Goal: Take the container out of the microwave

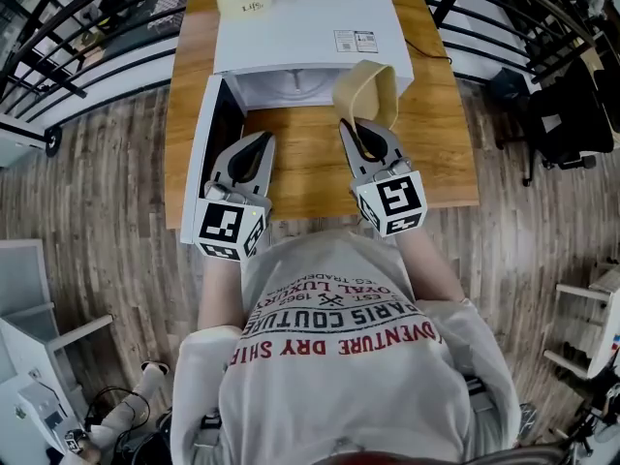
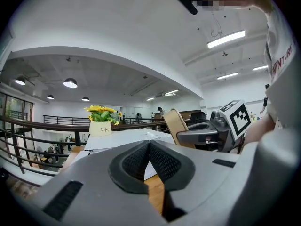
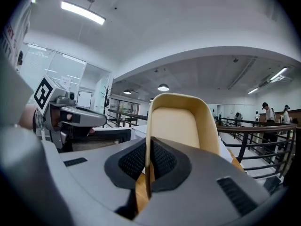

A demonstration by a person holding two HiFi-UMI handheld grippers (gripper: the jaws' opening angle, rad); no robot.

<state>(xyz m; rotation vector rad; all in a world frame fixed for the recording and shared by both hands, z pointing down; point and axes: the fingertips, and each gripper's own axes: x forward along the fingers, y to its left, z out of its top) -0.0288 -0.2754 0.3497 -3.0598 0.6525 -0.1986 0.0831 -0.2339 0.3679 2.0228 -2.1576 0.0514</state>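
Pinching the beige container (image 1: pixel 366 93) by its near rim with the right gripper (image 1: pixel 360 132), clamped shut on the thin wall. Holding it tipped on edge, opening toward the near side, just outside the mouth of the microwave (image 1: pixel 310 32) and over the wooden table (image 1: pixel 320 177). Idling with the left gripper (image 1: pixel 254 151), closed on nothing, beside the open door (image 1: pixel 199 163) at the left.

To finish well: draw nearward, away from the door; level the wrist to bring the base down; lower gently onto bare wood before loosening. Move slowly, probably a swing-prone hold with only one pinch point.
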